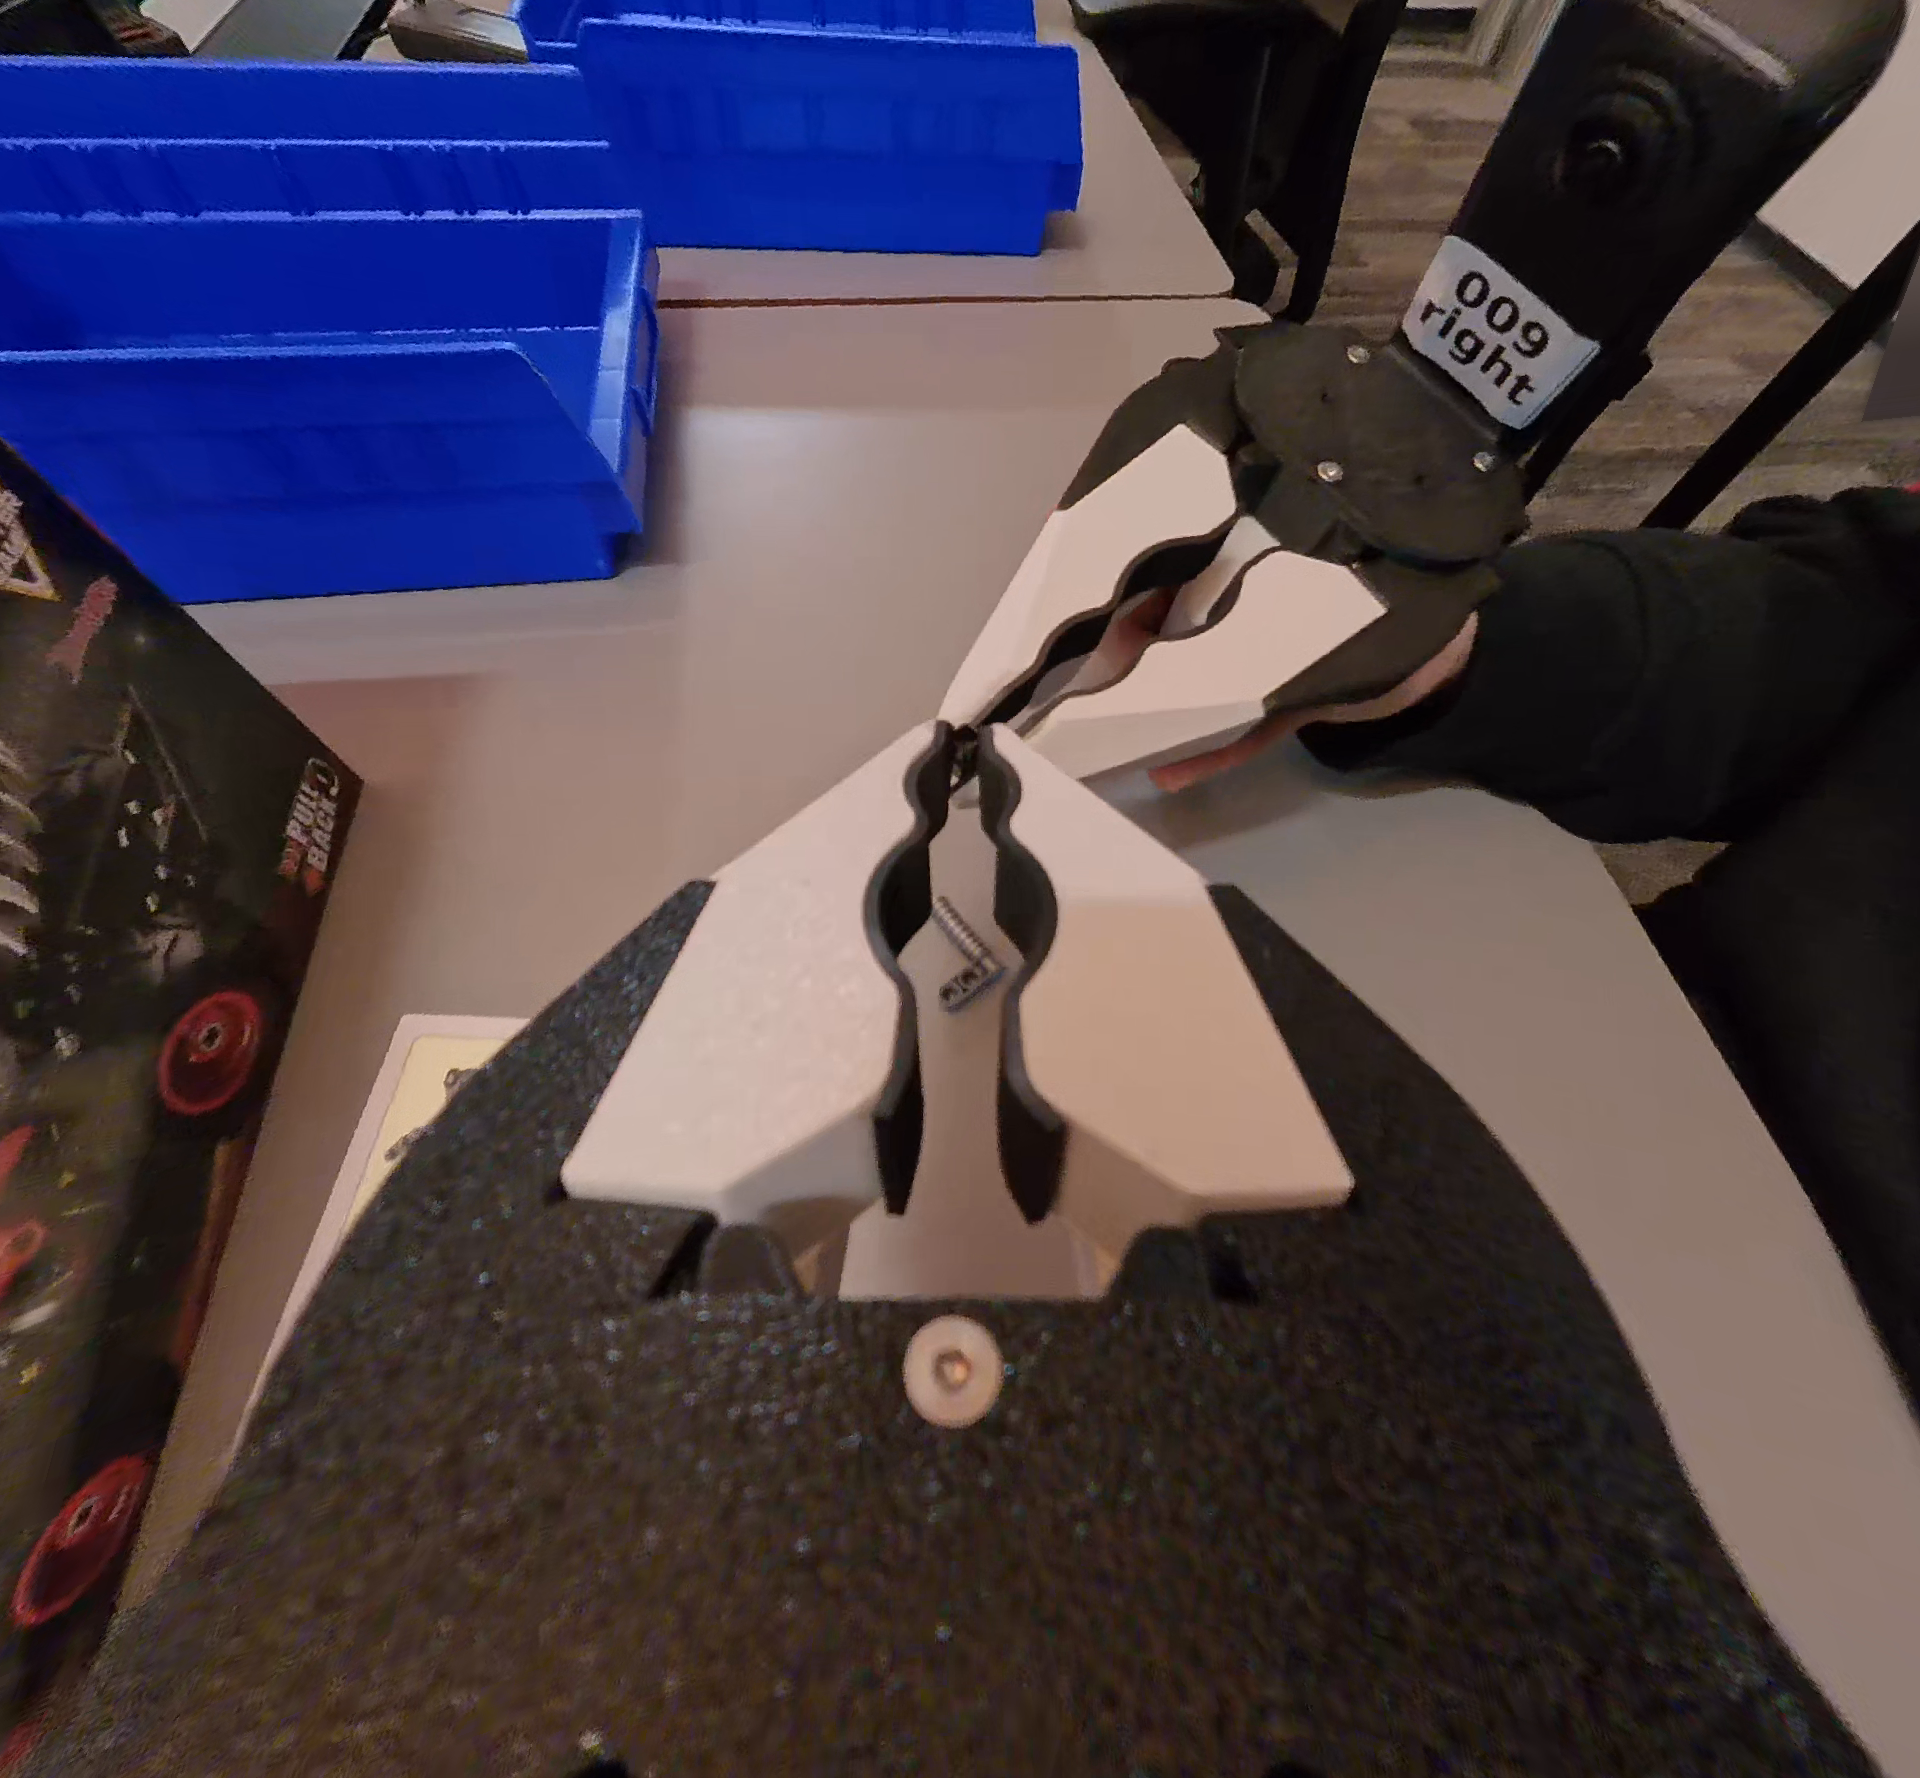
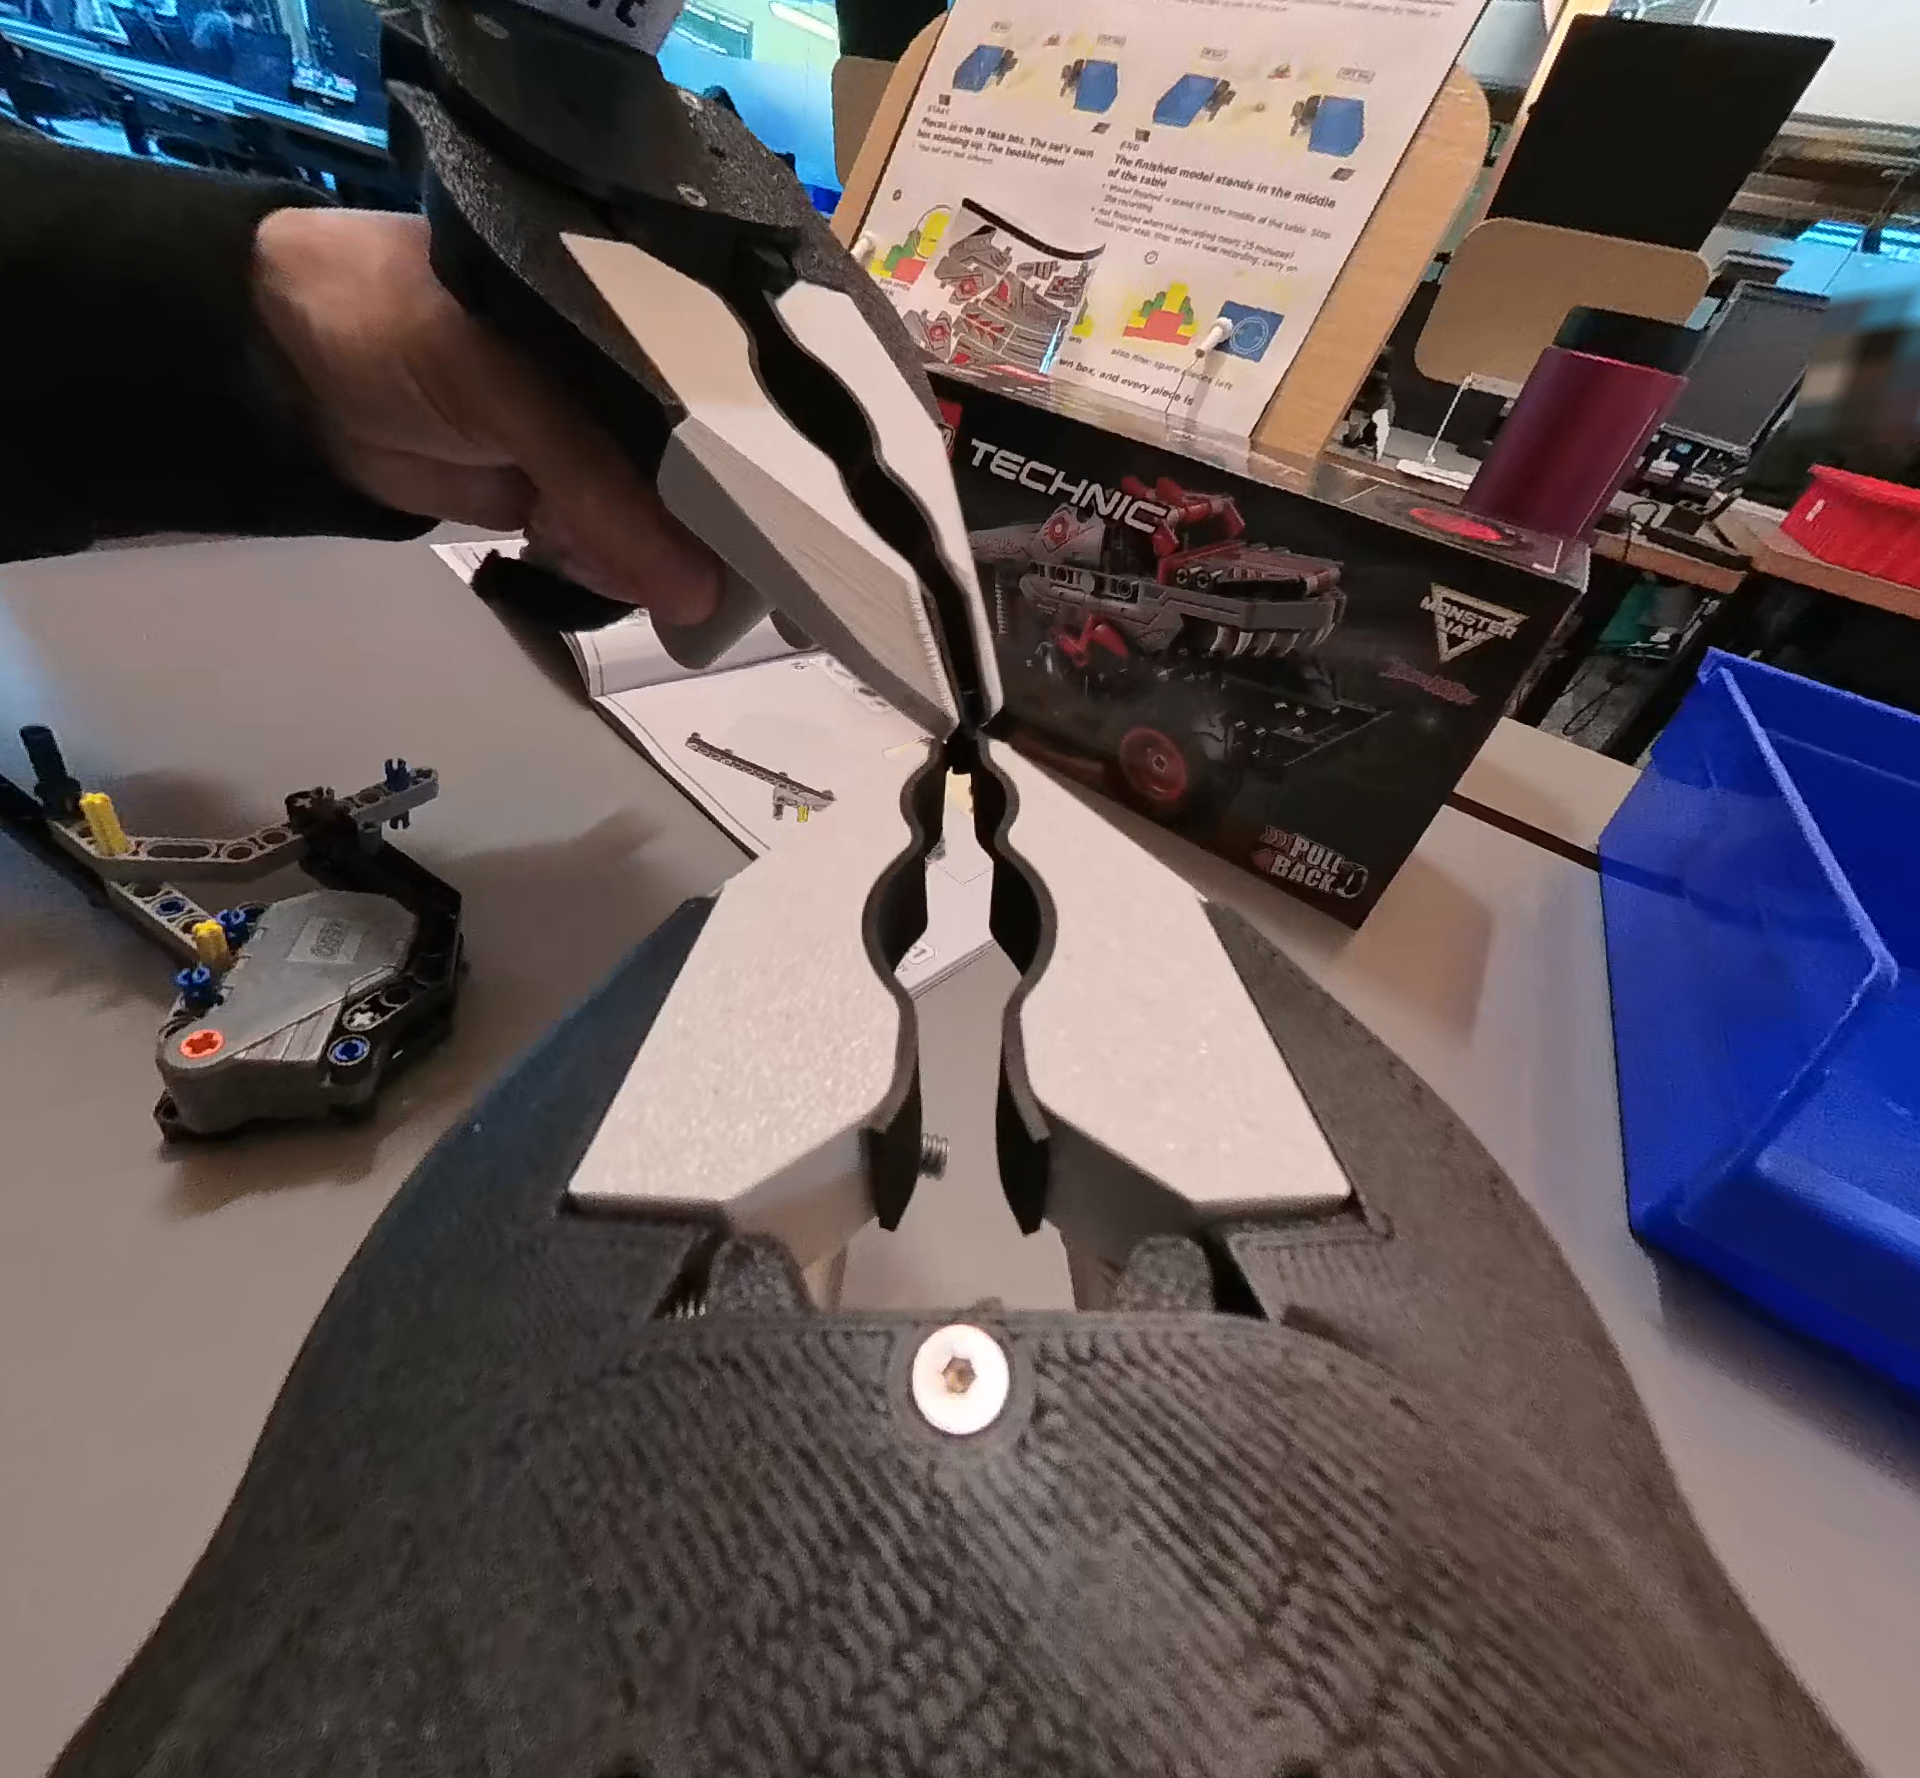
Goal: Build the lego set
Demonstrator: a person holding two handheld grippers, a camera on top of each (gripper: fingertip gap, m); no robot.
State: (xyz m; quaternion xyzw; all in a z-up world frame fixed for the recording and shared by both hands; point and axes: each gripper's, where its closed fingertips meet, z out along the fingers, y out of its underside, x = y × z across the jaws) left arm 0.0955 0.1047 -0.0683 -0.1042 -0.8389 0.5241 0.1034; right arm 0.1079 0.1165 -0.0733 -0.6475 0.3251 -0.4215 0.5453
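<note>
My left gripper (image 1: 958,749) and my right gripper (image 2: 960,764) meet tip to tip above the grey table (image 1: 831,502). Both are shut, and a small black lego piece (image 2: 964,739) is pinched where the tips touch; it also shows in the left wrist view (image 1: 969,754). Most of it is hidden by the fingers. The right gripper (image 1: 992,720) comes in from the upper right in the left wrist view. The left gripper (image 2: 974,708) comes down from the upper left in the right wrist view. A partly built grey and black lego frame (image 2: 301,949) lies on the table to the left.
The lego set box (image 2: 1247,648) stands behind the grippers, also at the left of the left wrist view (image 1: 135,897). An open booklet (image 2: 717,720) lies under them. Blue bins (image 1: 312,357) (image 2: 1766,1001) stand at the back. An instruction sheet (image 2: 1195,118) stands propped up. A small grey toothed part (image 1: 966,944) shows through the left fingers' gap. My left and right fingertips are right by each other.
</note>
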